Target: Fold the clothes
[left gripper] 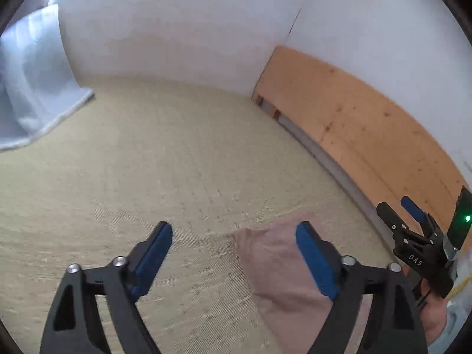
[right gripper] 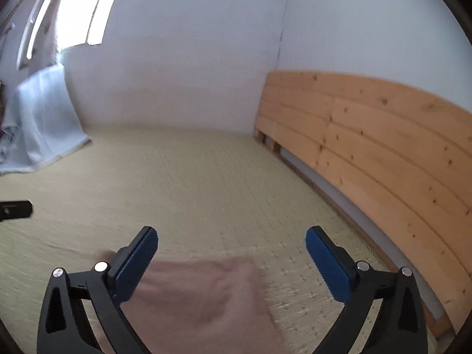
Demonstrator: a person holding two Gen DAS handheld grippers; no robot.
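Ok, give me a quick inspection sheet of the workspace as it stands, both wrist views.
Surface: beige woven mat, bare beyond the garment.
Job's things: pinkish-brown cloth lying on the mat, blurred; fold state unclear.
Clutter: pale sheet draped at far left; small black object at the left edge.
Grippers: left gripper open, empty; right gripper open, empty, above the cloth.
Cables: thin yellow line at the right edge, possibly a cord.
Surroundings: white walls, wooden plank panel on the right, bright window.
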